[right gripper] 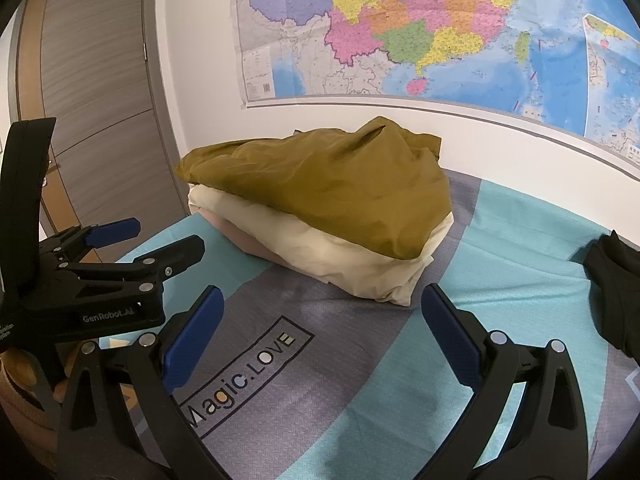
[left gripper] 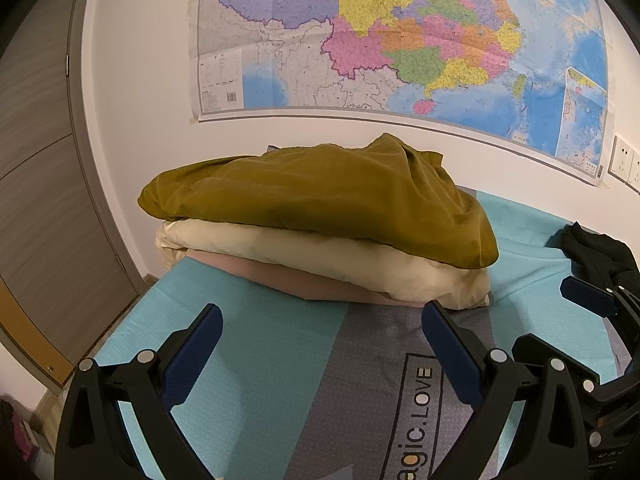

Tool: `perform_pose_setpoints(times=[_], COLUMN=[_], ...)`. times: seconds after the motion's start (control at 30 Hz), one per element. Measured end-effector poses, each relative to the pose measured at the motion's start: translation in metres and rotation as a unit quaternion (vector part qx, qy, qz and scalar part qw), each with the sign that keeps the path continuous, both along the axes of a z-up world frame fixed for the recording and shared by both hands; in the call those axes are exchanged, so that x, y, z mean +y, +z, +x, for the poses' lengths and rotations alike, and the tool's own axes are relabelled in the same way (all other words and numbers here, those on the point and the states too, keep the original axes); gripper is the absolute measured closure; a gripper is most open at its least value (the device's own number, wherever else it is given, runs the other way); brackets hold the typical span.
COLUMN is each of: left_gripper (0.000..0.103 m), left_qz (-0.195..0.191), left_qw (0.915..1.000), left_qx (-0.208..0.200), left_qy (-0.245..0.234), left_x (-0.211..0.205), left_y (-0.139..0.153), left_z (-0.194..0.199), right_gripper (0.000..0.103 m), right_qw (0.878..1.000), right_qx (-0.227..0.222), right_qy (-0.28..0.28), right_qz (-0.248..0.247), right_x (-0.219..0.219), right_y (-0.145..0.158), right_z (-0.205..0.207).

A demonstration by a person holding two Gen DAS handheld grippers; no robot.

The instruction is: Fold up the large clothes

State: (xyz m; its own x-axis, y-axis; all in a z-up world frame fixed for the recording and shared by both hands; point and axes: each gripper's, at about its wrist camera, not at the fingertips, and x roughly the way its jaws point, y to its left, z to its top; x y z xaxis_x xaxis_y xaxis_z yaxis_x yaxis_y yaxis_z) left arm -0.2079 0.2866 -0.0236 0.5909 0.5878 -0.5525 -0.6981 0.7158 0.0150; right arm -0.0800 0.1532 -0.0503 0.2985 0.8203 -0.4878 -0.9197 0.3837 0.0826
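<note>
A stack of folded clothes lies on the bed against the wall: an olive-green garment (left gripper: 320,200) (right gripper: 332,184) on top, a cream one (left gripper: 328,260) (right gripper: 340,256) under it, a pink one (left gripper: 304,280) (right gripper: 248,244) at the bottom. A black garment (left gripper: 596,248) (right gripper: 616,280) lies loose at the right. My left gripper (left gripper: 322,320) is open and empty, just short of the stack. My right gripper (right gripper: 322,304) is open and empty, also before the stack. The left gripper also shows in the right wrist view (right gripper: 160,238).
The bed has a teal and grey cover (left gripper: 260,360) (right gripper: 500,240) printed "Magic.LOVE". A wall map (left gripper: 400,40) (right gripper: 440,28) hangs behind the stack. A wooden door (left gripper: 44,200) (right gripper: 96,100) stands at the left, past the bed's edge. Wall sockets (left gripper: 624,160) sit at the right.
</note>
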Motion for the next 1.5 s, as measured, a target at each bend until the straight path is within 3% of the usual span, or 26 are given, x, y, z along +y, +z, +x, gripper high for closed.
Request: perform_pose_setpoints(times=[1.5], left_gripper=[0.007], left_qz=[-0.004], left_qw=[0.9999], left_qx=[0.011], left_qy=[-0.004], left_x=[0.0022], left_y=[-0.0079], left_z=[0.0058], right_gripper=[0.006], right_qw=[1.0], right_qx=[0.017], right_qy=[0.0], right_qz=[0.0], right_x=[0.0029], right_y=[-0.0038], right_z=[0.0026])
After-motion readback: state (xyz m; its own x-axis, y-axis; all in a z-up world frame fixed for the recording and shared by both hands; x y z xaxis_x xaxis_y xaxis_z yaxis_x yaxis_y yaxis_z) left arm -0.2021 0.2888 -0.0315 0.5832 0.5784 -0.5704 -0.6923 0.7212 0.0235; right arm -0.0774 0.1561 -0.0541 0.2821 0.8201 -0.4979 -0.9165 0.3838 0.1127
